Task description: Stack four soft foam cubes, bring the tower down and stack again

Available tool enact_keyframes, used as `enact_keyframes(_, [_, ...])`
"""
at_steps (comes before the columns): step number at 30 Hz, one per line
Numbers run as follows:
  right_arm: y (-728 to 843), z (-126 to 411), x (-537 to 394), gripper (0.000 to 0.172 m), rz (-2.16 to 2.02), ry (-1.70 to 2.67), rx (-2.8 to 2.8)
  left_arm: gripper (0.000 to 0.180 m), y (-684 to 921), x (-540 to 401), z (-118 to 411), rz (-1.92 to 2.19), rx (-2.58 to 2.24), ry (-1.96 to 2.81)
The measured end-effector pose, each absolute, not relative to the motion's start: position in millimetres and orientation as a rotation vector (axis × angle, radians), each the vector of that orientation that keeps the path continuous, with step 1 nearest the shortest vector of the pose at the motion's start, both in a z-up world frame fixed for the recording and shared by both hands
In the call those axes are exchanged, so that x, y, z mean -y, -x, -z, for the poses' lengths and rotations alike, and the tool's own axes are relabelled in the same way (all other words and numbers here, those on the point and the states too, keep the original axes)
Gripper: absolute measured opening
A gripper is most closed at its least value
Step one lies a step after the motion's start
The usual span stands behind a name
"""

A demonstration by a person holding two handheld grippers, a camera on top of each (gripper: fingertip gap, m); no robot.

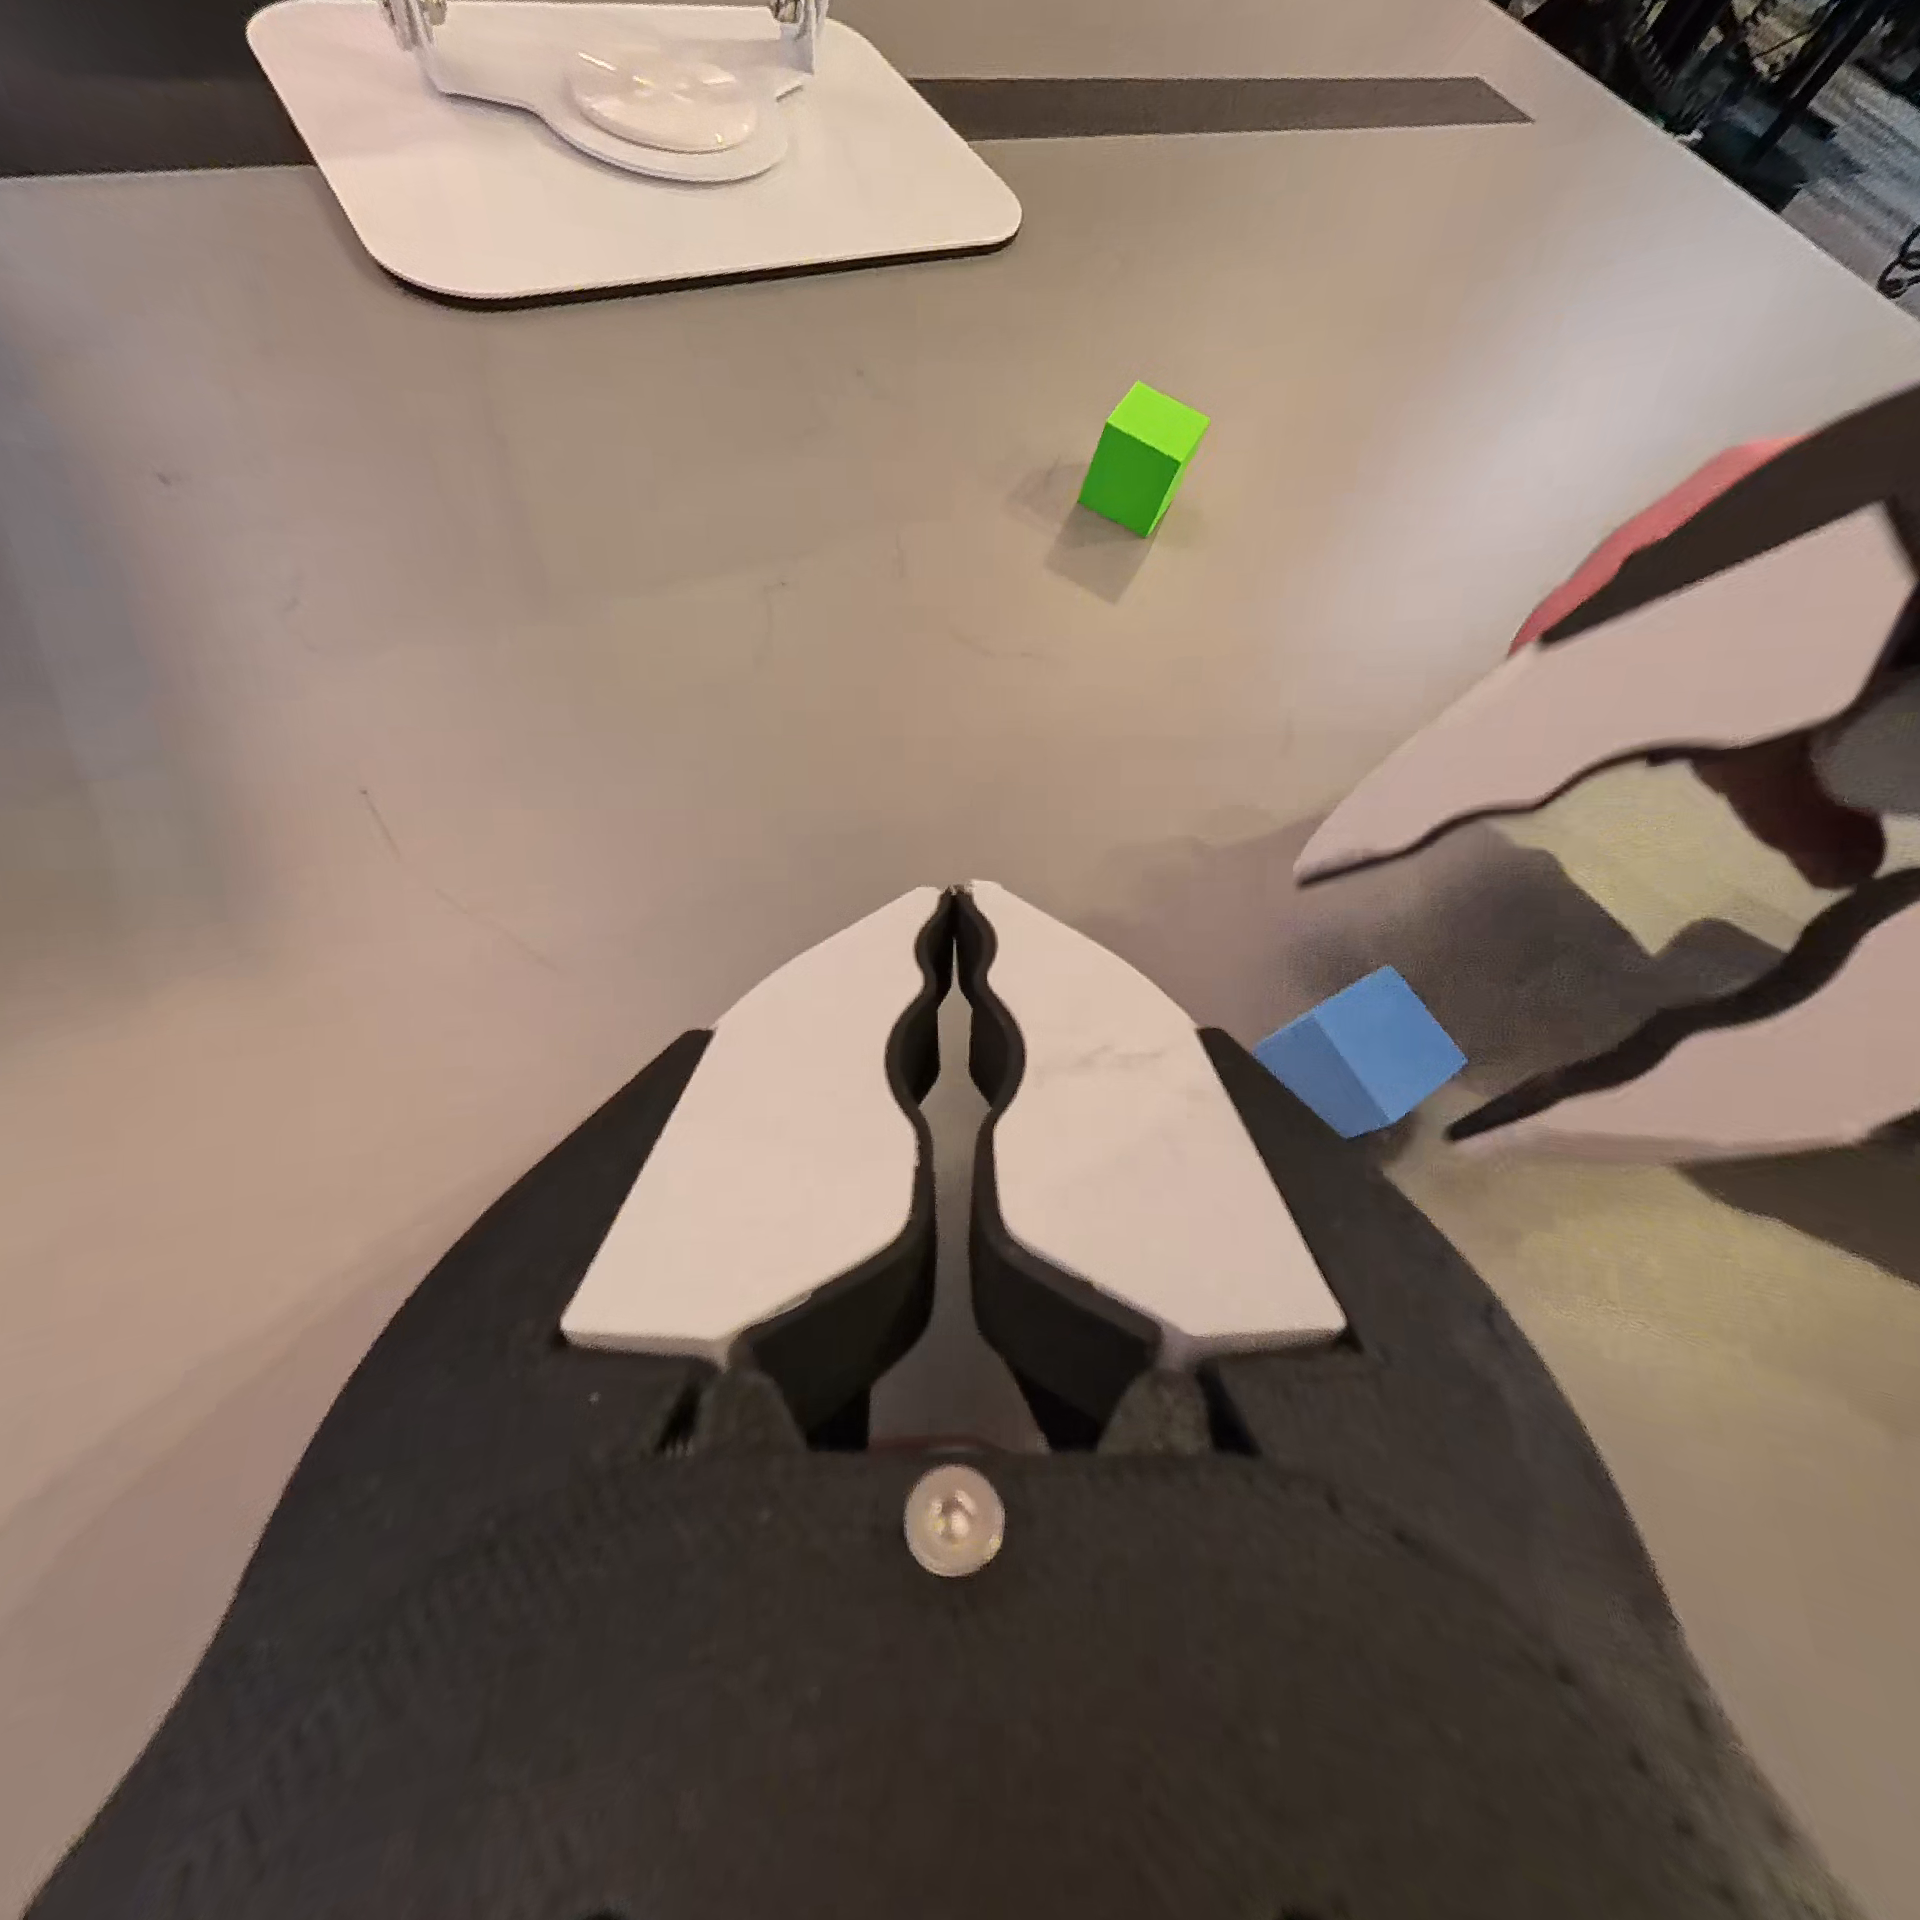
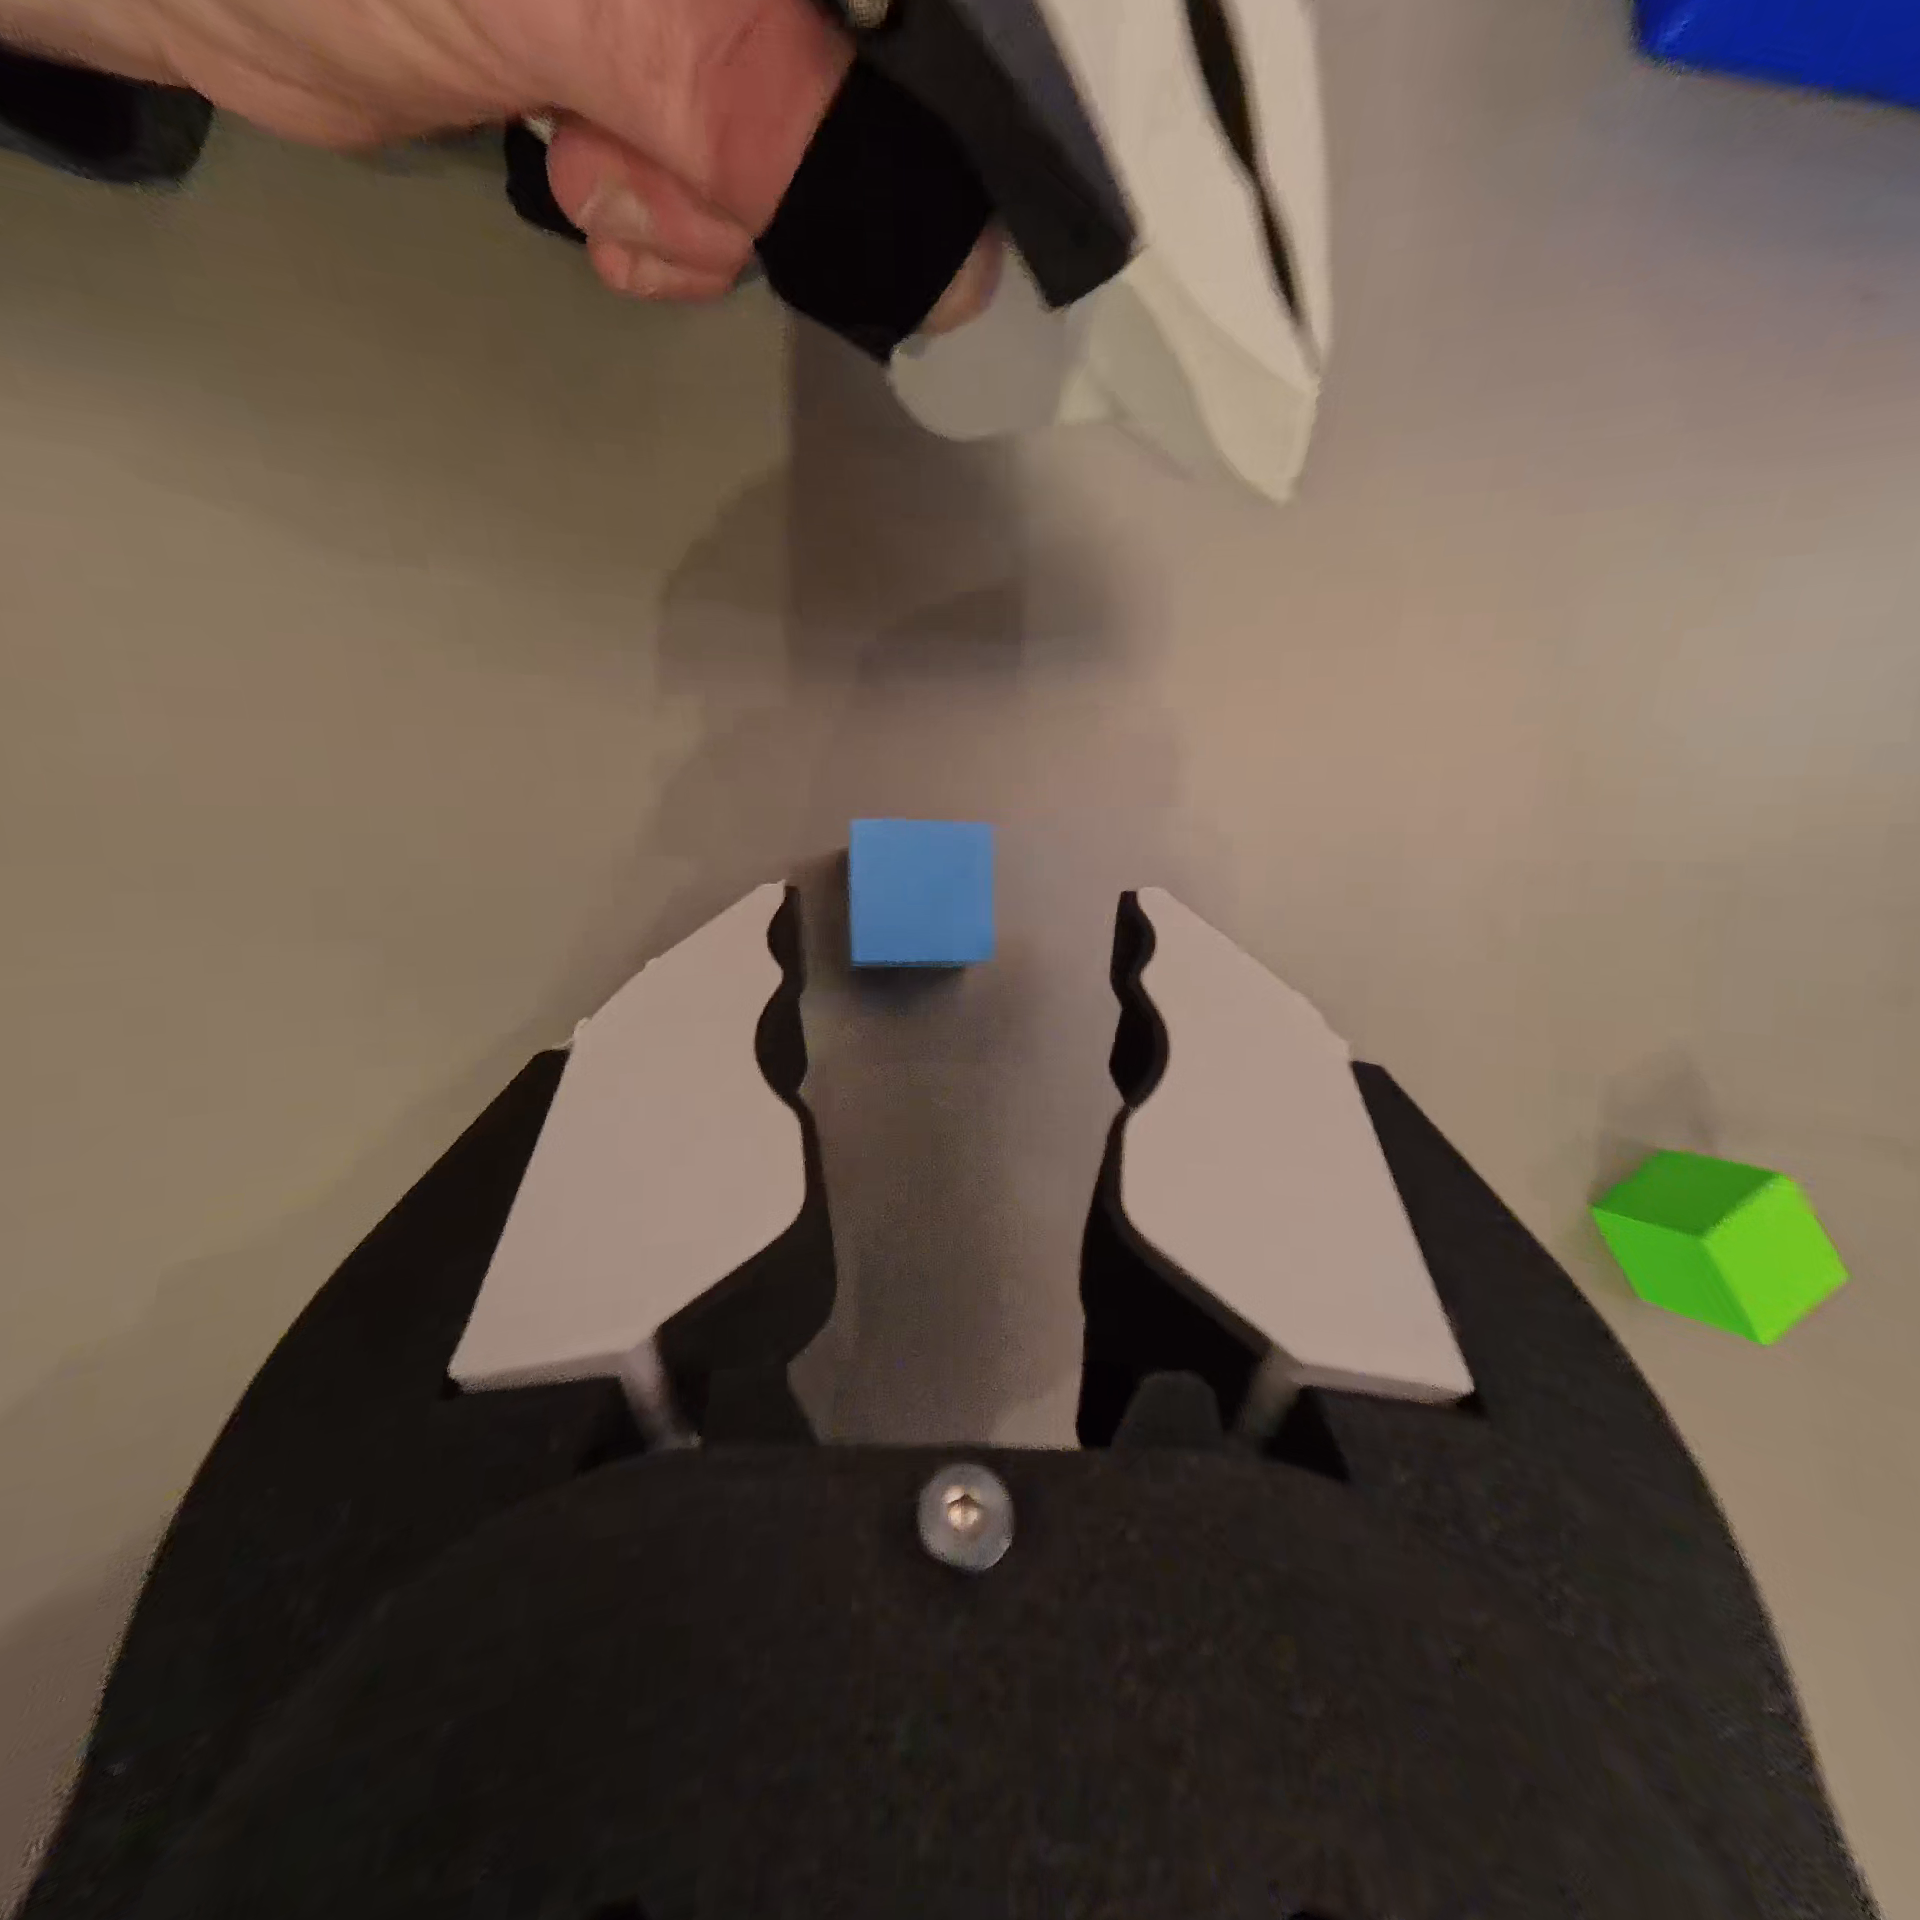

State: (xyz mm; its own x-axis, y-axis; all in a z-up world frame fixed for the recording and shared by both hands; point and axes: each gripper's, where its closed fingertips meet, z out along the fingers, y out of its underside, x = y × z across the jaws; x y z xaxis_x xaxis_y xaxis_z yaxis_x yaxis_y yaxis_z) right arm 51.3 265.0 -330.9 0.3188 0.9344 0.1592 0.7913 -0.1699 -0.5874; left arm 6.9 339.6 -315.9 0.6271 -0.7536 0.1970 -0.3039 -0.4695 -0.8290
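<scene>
A blue foam cube sits on the grey table between the fingertips of my right gripper. That gripper is open. The cube is close to the left fingertip, and a gap shows on both sides. The left wrist view shows the same cube between the right gripper's spread fingers. A green foam cube stands alone farther off, and it also shows in the right wrist view. My left gripper is shut with nothing between its tips and hovers left of the blue cube.
A white mat carrying a clear stand lies at the table's far left. A red shape is partly hidden behind the right gripper. A hand holds the left gripper at the top. A blue object is at the far right corner. One gripper's finger ends stand about 9 cm off the other's.
</scene>
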Motion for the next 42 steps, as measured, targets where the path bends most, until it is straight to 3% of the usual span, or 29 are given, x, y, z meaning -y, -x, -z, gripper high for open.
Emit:
enact_keyframes(1, [-55.3, 321.7, -268.4, 0.057, -0.331, 1.975, 1.501, 0.000, -6.9, -339.4, 315.5, 0.724, -0.825, 2.047])
enact_keyframes(7, [-127.9, 296.7, -336.0, 0.054, -0.116, 1.962, 1.457, 0.000, -6.1, -339.5, 313.1, 0.768, -0.805, 2.040])
enact_keyframes(16, [-170.6, 332.3, -393.2, 0.053, 0.011, 2.023, 1.728, 0.000, -5.9, -339.8, 313.8, 0.784, -0.798, 2.049])
enact_keyframes(23, [-173.1, 343.7, -407.5, 0.034, 0.001, 2.133, 1.707, 0.000, -5.9, -339.8, 313.8, 0.795, -0.795, 2.050])
enact_keyframes(33, [-103.1, 271.9, -319.2, 0.033, -0.124, 2.205, 1.433, 0.000, -5.2, -339.9, 311.6, 0.803, -0.786, 2.035])
enact_keyframes(42, [-55.1, 293.5, -267.3, 0.033, -0.145, 2.333, 1.378, 0.000, -3.6, -340.4, 308.3, 0.825, -0.766, 2.017])
